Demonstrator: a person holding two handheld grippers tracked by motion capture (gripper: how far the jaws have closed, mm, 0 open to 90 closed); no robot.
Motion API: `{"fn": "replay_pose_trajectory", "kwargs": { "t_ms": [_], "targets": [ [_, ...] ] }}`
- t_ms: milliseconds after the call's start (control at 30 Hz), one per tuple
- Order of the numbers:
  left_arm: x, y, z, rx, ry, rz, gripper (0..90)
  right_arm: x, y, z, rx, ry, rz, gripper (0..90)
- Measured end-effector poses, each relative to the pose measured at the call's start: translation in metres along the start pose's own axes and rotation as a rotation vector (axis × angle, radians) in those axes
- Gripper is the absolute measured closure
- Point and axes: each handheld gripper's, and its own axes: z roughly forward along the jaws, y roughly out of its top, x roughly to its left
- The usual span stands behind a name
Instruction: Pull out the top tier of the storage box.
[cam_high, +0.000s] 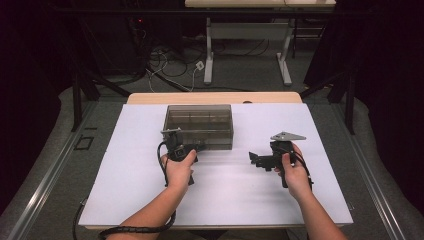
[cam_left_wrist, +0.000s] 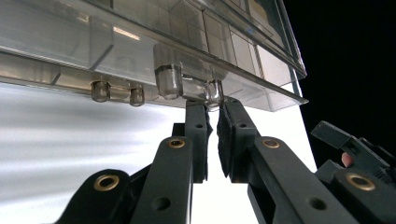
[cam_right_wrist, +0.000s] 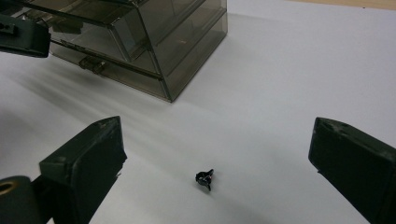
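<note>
Left hand-held gripper (cam_left_wrist: 212, 109) sits at the front of the smoky clear plastic box (cam_high: 200, 125), jaws nearly together, tips pinching the small clear latch tab (cam_left_wrist: 196, 88) on its front edge; the box stands on the white counter (cam_high: 125, 175) toward the back, left of centre. Right hand-held gripper (cam_high: 256, 159) is well apart to the right, jaws wide apart and holding nothing, with a tiny black piece (cam_right_wrist: 205, 178) lying on the counter between them.
</note>
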Motion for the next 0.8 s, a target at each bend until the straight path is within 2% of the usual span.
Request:
{"fn": "replay_pose_trajectory", "kwargs": {
  "t_ms": [800],
  "targets": [
    [0.0007, -0.0087, -0.0074, 0.008, -0.017, -0.006, 83.1, 0.0010, -0.0002, 0.0003, 0.003, 0.004, -0.002, 3.1]
  ]
}}
